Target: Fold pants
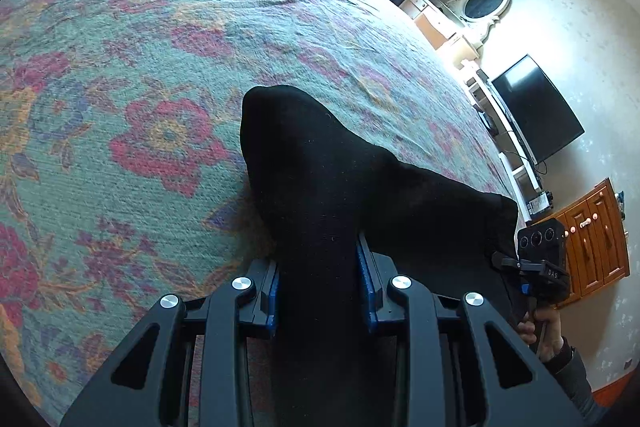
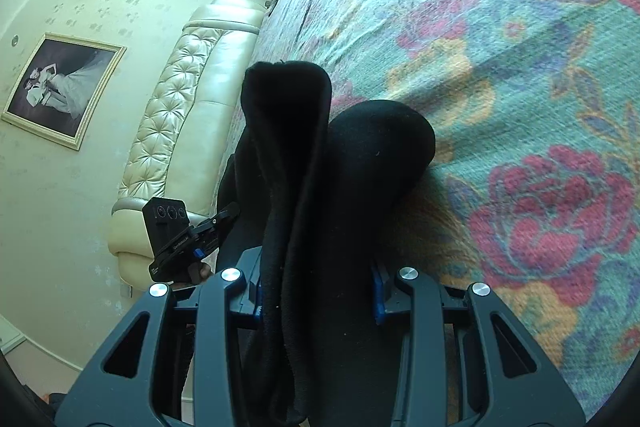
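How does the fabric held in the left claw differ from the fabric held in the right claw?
In the left claw, the black fabric pants rise as one smooth rounded bundle. In the right claw, the same pants show two parts: a tall flat folded layer with a visible edge, and a lower rounded bulge beside it. Both claws are shut on the fabric above the green floral bedspread.

The bed is covered with a teal bedspread [image 1: 168, 39] that has red, orange and purple flowers and small wrinkles. It fills the space ahead and to the left of the left fingers, and ahead and to the right of the right fingers [image 2: 500, 39]. A fold of the black pants [image 1: 304, 155] touches it just beyond the fingertips.
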`<state>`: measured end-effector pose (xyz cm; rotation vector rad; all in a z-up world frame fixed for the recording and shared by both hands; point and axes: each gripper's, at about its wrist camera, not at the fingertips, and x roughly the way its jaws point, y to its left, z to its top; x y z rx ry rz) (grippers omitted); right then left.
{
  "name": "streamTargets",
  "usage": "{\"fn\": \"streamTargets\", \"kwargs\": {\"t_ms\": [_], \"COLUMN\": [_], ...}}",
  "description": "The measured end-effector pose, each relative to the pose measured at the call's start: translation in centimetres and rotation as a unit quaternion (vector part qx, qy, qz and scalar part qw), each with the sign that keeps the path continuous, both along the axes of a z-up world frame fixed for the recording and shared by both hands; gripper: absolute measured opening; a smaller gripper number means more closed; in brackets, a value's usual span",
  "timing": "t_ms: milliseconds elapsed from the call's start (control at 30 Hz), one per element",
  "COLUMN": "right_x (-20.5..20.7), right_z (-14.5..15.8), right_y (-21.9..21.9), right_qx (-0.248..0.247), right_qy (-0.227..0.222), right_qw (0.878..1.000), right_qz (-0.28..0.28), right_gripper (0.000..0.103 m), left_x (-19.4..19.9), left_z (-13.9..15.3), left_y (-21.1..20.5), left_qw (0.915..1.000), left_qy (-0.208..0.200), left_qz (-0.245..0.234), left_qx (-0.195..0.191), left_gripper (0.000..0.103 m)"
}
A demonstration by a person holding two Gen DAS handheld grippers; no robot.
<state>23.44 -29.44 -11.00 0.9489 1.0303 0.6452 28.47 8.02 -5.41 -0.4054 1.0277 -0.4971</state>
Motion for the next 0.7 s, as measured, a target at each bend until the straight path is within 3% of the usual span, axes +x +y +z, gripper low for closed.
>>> {"fn": "streamTargets", "kwargs": {"t_ms": [267,500,600,700], "right_x": [2.8,3.3,2.8,3.0], "right_z": [-0.6,-0.9,-0.9,-0.8], "right_y": [2.9,3.4,3.1,3.2], "right_qx": [0.013,0.021,0.023,0.018], "right_qy": [0.0,0.002,0.004,0.007], "right_qw": [1.0,1.0,1.0,1.0], "right_qz": [0.014,0.013,0.011,0.011], "right_gripper": [0.036,0.036,0.036,0.039], "left_x": [1.9,2.0,2.0,1.9], "left_z": [0.0,-0.7,-0.9,-1.0], "left_y": [3.4,3.8,3.8,3.8], "left_qw": [0.9996,0.9996,0.9995,0.9994], "left_qy": [0.002,0.003,0.005,0.006], "left_qz": [0.028,0.027,0.031,0.034], "left_qx": [0.001,-0.004,-0.007,-0.002], "left_gripper": [0.031,0.033,0.038,0.049]}}
